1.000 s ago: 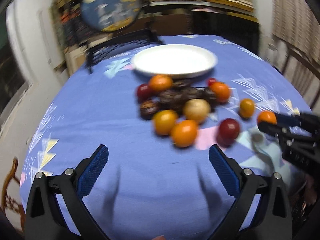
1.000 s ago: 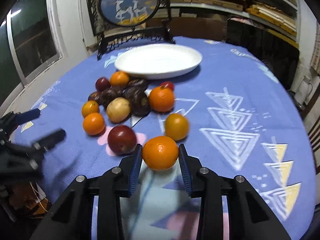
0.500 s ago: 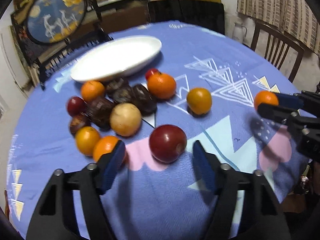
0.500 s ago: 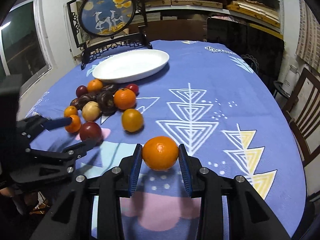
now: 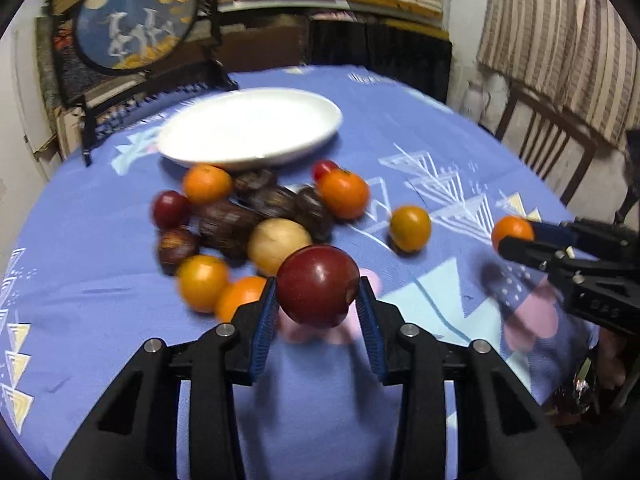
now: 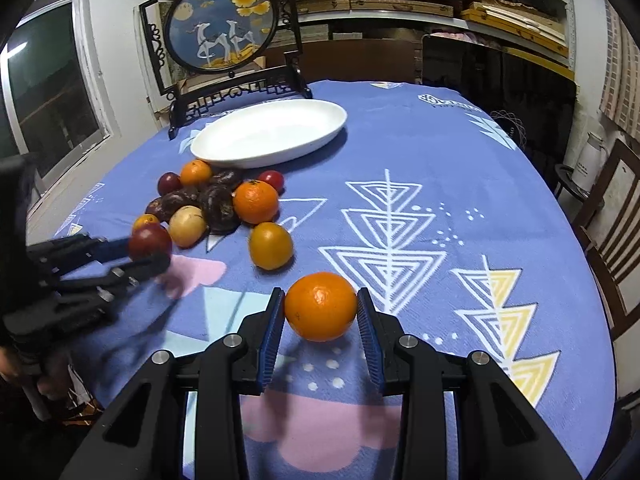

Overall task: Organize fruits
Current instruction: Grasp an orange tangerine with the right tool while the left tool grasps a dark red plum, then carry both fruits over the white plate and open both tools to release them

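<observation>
My left gripper (image 5: 318, 312) is shut on a dark red apple (image 5: 318, 285) and holds it just above the blue tablecloth; it also shows in the right wrist view (image 6: 150, 240). My right gripper (image 6: 320, 320) is shut on an orange (image 6: 321, 306), lifted off the cloth; the orange also shows in the left wrist view (image 5: 513, 232). A pile of oranges, dark fruits and a pale round fruit (image 6: 187, 226) lies in front of an empty white oval plate (image 6: 269, 133). A single yellow-orange fruit (image 6: 271, 245) lies apart to the right of the pile.
A framed round picture on a black stand (image 6: 224, 28) stands behind the plate at the table's far edge. Wooden chairs (image 6: 612, 240) stand at the right of the table. Shelves fill the back wall.
My left gripper moved in over the red apple, shut on it and lifted it. My right gripper drew back from the pile with the orange still in it.
</observation>
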Available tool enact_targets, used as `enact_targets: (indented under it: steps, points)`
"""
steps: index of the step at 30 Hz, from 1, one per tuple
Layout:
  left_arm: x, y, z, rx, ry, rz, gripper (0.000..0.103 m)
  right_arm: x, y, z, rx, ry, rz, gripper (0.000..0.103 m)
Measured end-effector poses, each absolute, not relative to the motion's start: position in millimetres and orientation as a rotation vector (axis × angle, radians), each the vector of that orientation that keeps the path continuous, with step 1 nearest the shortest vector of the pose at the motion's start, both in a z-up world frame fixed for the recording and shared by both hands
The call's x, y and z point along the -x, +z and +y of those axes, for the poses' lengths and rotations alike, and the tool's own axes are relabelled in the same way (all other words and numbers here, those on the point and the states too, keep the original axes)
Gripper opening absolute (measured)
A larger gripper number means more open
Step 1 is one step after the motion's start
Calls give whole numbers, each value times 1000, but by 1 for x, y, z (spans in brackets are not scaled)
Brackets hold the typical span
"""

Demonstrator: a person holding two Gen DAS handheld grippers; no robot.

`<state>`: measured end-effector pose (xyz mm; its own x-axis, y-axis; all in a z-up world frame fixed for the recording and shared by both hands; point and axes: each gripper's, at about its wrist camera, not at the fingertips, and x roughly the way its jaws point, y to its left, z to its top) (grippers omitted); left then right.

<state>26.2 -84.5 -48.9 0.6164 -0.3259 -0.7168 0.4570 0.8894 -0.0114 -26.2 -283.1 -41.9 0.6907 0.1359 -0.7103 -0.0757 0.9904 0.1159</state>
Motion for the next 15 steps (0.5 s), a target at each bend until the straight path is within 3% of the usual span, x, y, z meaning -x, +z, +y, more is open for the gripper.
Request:
enact_targets:
  steps: [6,15]
  points:
    - [-63,-23,-61,-170,-402,758,38,-21,-20,-268,-85,185,798,37]
    - [-187,-14,-85,-197,-393,759,39,-158,6,-260,-155,195,811,37]
